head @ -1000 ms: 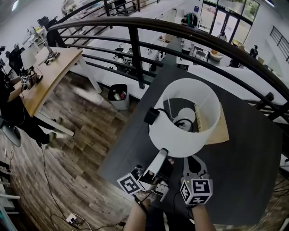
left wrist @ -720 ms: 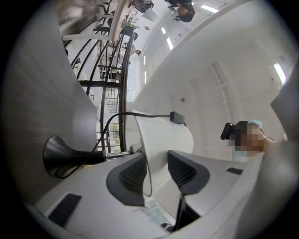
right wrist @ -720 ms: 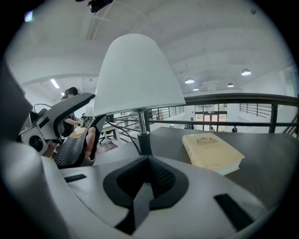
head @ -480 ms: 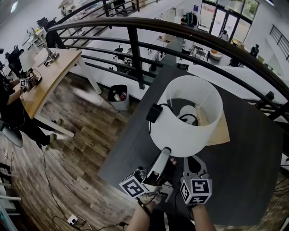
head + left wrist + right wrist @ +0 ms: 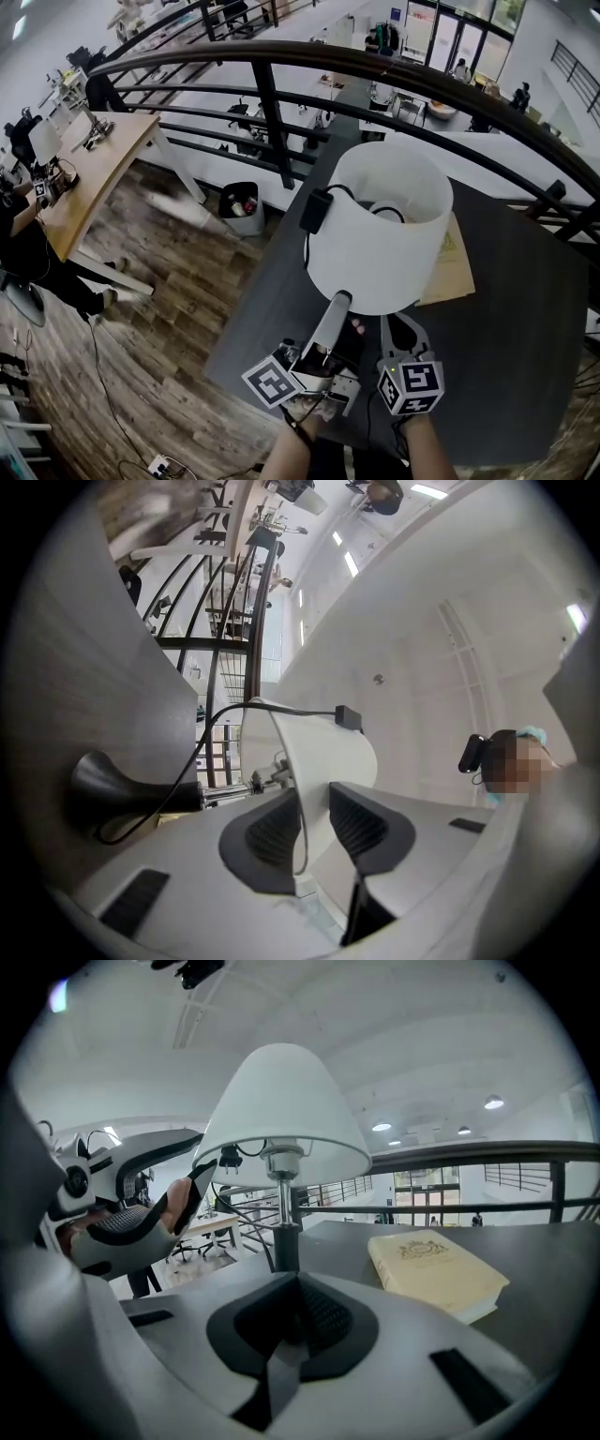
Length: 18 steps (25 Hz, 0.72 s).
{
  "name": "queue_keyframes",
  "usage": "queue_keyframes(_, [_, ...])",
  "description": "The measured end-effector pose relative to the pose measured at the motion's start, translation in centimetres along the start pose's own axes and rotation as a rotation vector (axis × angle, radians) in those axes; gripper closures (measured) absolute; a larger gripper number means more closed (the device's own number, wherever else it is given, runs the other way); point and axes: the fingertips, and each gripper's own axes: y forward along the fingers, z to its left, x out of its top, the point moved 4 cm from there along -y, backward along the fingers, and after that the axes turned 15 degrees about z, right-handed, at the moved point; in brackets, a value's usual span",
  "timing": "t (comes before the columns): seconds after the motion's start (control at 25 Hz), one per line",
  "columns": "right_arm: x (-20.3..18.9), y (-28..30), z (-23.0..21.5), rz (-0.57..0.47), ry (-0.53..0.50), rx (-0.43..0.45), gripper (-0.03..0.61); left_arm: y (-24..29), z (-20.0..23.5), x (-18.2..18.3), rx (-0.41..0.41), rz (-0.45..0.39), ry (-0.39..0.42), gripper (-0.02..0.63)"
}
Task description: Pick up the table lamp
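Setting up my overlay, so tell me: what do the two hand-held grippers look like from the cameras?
The left hand-held gripper and right hand-held gripper are light grey with black ribbed pads. Each carries a white cube with black square markers. No sleeves show.

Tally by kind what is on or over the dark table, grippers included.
Table lamp: 1
Book: 1
Grippers: 2, the left gripper, whose jaws have just been closing with the lamp's edge between them, and the right gripper, shut and empty
Total: 4
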Motion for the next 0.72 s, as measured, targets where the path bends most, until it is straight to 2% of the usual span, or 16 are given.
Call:
queue_keyframes(0.16, [0.4,1.1,0.1,0.000,-0.001,0.038,0.568,0.9,0.0,0.6,0.012,0.011,-0.003,0.480])
queue_keyframes(0.4, [0.8,3.4,0.0,0.019,0.035,0.049,0.558,2.0,0.6,1.3,0.021,0.020,-0.022,0.489])
queue_keyframes(0.56, [0.9,4.5,0.2,0.049,0.049,0.075,0.506,2.2,0.6,1.7,0.022,0.021,-0.058,0.494])
queue_keyframes(0.68, [1.1,5.5,0.7,0.068,0.046,0.118,0.409,2.3,0.8,2.4,0.023,0.021,-0.078,0.494])
queue_keyframes(0.72, [1.3,5.8,0.8,0.070,0.044,0.124,0.403,2.3,0.8,2.6,0.022,0.021,-0.087,0.494])
